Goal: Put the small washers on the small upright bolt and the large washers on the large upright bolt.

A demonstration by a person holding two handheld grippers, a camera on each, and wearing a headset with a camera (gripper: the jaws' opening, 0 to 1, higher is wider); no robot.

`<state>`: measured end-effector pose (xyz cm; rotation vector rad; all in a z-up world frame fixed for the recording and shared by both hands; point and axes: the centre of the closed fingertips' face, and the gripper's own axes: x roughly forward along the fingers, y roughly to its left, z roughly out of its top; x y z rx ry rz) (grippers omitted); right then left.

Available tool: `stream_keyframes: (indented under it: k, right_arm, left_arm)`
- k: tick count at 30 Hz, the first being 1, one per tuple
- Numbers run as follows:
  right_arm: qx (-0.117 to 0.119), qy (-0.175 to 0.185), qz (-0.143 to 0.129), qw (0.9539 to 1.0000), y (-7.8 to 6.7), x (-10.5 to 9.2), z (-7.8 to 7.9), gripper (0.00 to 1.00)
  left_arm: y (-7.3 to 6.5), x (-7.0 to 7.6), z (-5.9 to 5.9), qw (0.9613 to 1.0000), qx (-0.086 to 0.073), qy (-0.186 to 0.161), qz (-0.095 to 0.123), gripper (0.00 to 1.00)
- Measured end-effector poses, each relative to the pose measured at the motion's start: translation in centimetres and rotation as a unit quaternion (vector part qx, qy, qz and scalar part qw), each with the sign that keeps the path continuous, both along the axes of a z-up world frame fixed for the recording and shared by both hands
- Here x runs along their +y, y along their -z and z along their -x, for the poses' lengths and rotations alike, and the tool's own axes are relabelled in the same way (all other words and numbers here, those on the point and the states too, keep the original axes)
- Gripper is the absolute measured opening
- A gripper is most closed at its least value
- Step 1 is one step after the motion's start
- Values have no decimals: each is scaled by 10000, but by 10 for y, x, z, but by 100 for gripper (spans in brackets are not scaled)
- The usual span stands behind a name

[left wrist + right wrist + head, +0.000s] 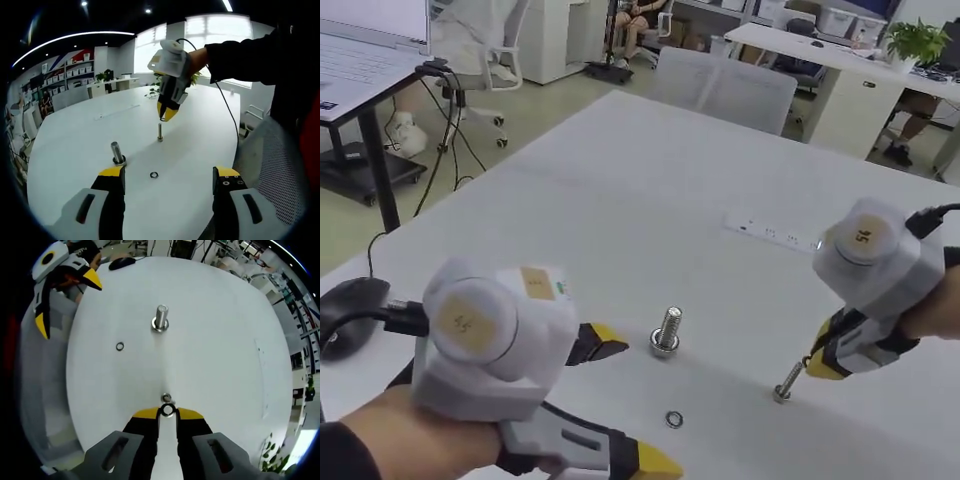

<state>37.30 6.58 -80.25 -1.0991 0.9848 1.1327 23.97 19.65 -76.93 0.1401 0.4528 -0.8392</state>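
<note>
Right gripper (pixel 168 413), clenched on a small washer (pixel 163 410), hangs above the small upright bolt (pixel 160 132); left gripper (pixel 170 173) released over the tabletop (pixel 75 150).

1. The left gripper (pixel 170 175) rises from the near edge, its yellow-tipped jaws wide apart with nothing between them.
2. The large bolt (pixel 117 152) stands upright just beyond the left jaw.
3. A loose washer (pixel 154 175) lies flat on the white table (pixel 75 145), right of that bolt.
4. Farther off, the right gripper (pixel 166 116) points down, jaws together, just above the small bolt (pixel 160 132).
</note>
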Motion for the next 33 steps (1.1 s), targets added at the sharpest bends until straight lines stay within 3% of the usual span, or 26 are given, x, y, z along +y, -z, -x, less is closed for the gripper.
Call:
stream_keyframes:
  k: [12,33]
  right_arm:
    - [48,-49,42,10000,8,3,-6,14]
    - [149,-31,35,9999,16,4,-4,14]
  left_arm:
    - [2,2,-1,10000,47,-35,1,70]
    - [4,3,-4,9999,81,-86,-34,70]
